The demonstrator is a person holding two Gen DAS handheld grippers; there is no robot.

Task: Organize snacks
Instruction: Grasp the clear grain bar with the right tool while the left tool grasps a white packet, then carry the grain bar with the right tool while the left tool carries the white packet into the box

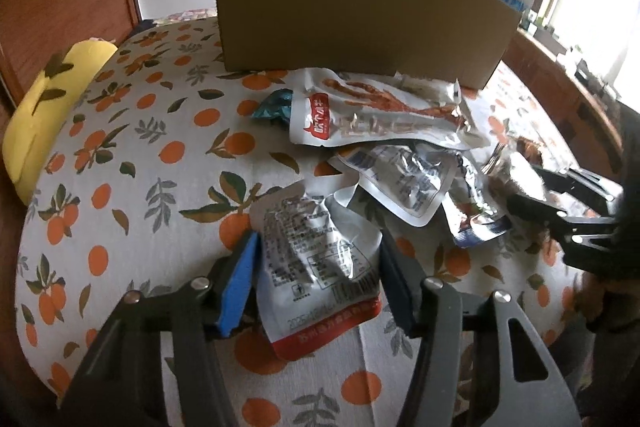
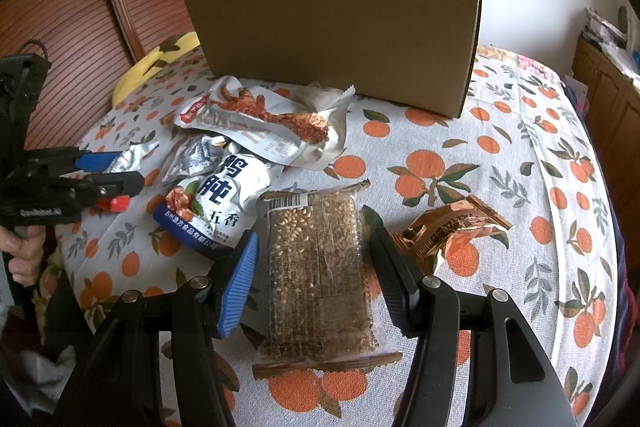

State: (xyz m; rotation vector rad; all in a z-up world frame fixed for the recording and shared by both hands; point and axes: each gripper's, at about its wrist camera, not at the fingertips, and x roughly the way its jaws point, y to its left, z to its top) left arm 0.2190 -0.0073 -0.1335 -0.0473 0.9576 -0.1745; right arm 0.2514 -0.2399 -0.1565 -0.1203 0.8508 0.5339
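A pile of snack packets lies on an orange-print tablecloth in front of a brown cardboard box (image 1: pixel 352 15), also seen in the right wrist view (image 2: pixel 340 31). My left gripper (image 1: pixel 316 279) is open, its jaws either side of a silver packet with a red edge (image 1: pixel 316 259). My right gripper (image 2: pixel 314 279) is open around a clear sesame bar packet (image 2: pixel 320 271). In the left wrist view the right gripper (image 1: pixel 560 195) shows at the right edge. A white chicken-foot packet (image 1: pixel 380 111) lies near the box.
A yellow cushion (image 1: pixel 48 99) sits at the table's left end. A crumpled copper wrapper (image 2: pixel 452 227) lies right of the sesame bar. A blue-and-white packet (image 2: pixel 216 199) lies to its left. A wooden cabinet (image 2: pixel 608 115) stands at the right.
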